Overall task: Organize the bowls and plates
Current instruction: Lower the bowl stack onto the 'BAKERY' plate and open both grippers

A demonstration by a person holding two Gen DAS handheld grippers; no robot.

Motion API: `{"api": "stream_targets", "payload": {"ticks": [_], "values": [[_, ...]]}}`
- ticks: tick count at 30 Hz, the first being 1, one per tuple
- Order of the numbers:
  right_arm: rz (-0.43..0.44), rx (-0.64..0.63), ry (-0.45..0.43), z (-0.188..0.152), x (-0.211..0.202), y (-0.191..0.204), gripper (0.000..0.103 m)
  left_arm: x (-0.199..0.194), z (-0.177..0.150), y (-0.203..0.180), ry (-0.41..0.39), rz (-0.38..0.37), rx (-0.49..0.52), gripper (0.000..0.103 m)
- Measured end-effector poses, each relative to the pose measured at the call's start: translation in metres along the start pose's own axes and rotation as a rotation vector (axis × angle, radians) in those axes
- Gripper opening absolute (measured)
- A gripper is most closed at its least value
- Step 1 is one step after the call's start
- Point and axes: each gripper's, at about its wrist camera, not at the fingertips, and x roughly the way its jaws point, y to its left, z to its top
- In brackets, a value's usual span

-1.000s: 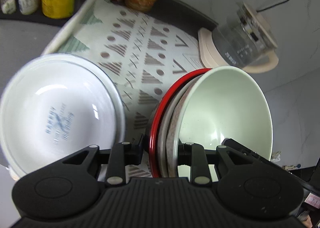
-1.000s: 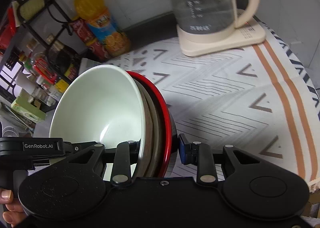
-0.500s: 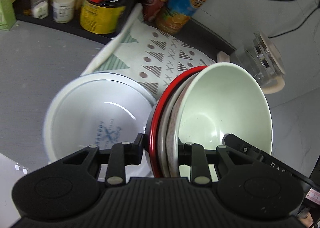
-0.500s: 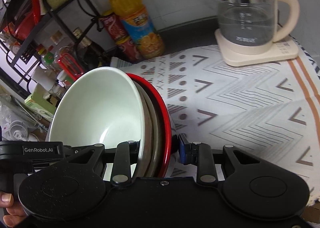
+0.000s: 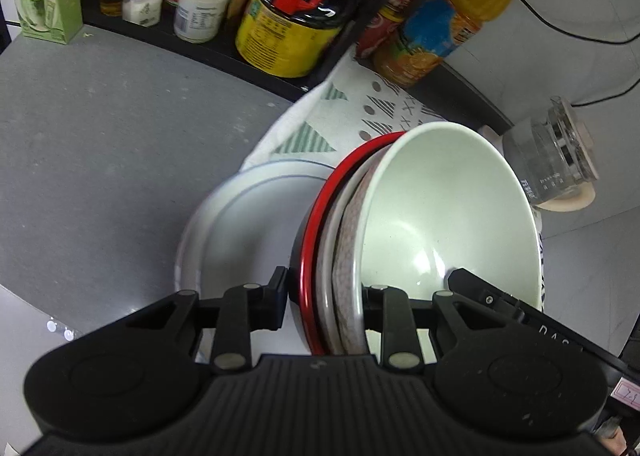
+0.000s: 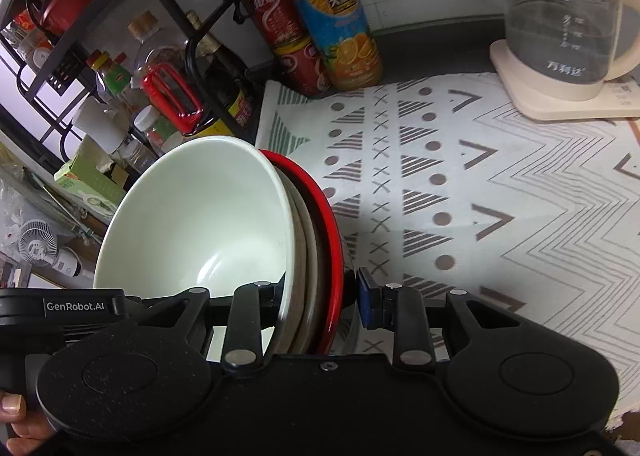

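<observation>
A nested stack of bowls is held on edge between both grippers: a pale green bowl [image 5: 448, 216] innermost, a speckled grey one, and a red-rimmed bowl [image 5: 314, 232] outermost. My left gripper [image 5: 324, 304] is shut on the stack's rims from one side. My right gripper [image 6: 320, 296] is shut on the same stack [image 6: 200, 216] from the opposite side. A white plate [image 5: 240, 224] lies flat under the stack, at the mat's left edge. In the right wrist view, a hand grips the left tool at the lower left.
A patterned mat [image 6: 480, 196] covers the counter, with a glass kettle [image 6: 560, 28] at its far right. An orange juice bottle [image 6: 332, 16], red cans [image 6: 288, 40] and a rack of jars and bottles [image 5: 296, 16] line the back. Grey countertop [image 5: 100, 136] lies left.
Both grippers have carried the bowl stack leftwards across the mat towards the bottle rack. The kettle has slid off to the right, and the white plate now sits partly behind the stack.
</observation>
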Motion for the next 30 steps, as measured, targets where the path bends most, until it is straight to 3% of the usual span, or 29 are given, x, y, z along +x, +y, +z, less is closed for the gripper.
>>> {"api": "stream_targets", "payload": {"ticks": [10, 30], "values": [[0.001, 0.019, 0.016, -0.007, 0.023, 0.021, 0.029, 0.007, 0.009, 0.027, 0.033, 0.02, 0.003, 0.026], [-0.04, 0.109, 0.02, -0.034, 0.041, 0.017, 0.029, 0.028, 0.009, 0.041, 0.074, 0.004, 0.034, 0.027]]}}
